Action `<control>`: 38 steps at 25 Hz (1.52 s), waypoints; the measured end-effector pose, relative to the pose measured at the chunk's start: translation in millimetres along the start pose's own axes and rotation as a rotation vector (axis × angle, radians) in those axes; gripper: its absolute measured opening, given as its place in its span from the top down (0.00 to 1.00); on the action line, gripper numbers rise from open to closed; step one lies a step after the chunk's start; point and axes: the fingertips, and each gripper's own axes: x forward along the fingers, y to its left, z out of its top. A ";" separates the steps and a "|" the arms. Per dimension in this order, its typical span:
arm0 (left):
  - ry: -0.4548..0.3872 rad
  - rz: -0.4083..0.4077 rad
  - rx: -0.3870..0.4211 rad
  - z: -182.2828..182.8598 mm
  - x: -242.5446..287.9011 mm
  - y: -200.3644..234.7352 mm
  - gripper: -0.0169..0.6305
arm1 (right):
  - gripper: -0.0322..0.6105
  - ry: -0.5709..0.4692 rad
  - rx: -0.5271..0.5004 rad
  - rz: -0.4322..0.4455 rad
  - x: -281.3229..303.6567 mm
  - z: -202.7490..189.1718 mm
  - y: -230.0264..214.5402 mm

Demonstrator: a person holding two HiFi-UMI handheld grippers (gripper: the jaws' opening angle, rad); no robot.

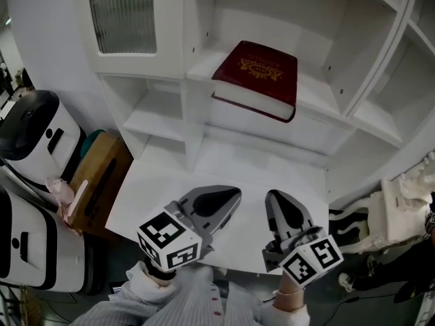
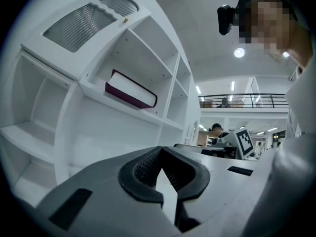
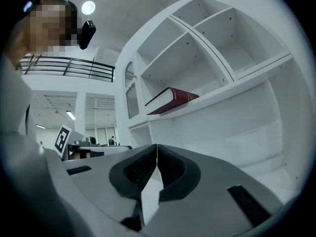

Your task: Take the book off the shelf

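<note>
Head view: your left gripper (image 1: 230, 197) and right gripper (image 1: 273, 199) sit side by side over the white ledge (image 1: 170, 182), both with jaws pressed together and nothing in them. The red book (image 1: 257, 75) lies flat on the shelf (image 1: 318, 106) ahead of and above both tips, well apart from them, nearer the right gripper's line. Left gripper view: pads meet at the tip, empty; the book (image 2: 130, 94) is up and to the left of the jaws, page edges facing you. Right gripper view: jaws likewise closed on nothing (image 3: 156, 148); the book (image 3: 173, 99) is above them, slightly right. Risks, as a judgement: arriving with the jaws closed would shove the book deeper into the shelf. It looks thick and heavy, so pinching the cover alone could let it flop open. A one-sided grip could tip it off the shelf edge onto the ledge.
</note>
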 end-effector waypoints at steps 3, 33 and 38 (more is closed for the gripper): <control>-0.001 0.013 0.014 4.3 -0.7 2.5 0.96 | 0.93 -0.002 -0.017 0.020 4.1 3.4 3.6; 0.071 0.175 0.307 50.3 -3.3 65.7 0.95 | 0.92 -0.025 -0.254 0.058 45.9 69.7 -8.4; 0.066 0.164 0.322 56.6 -6.3 67.4 0.83 | 0.81 -0.043 -0.247 0.072 44.3 74.6 -8.9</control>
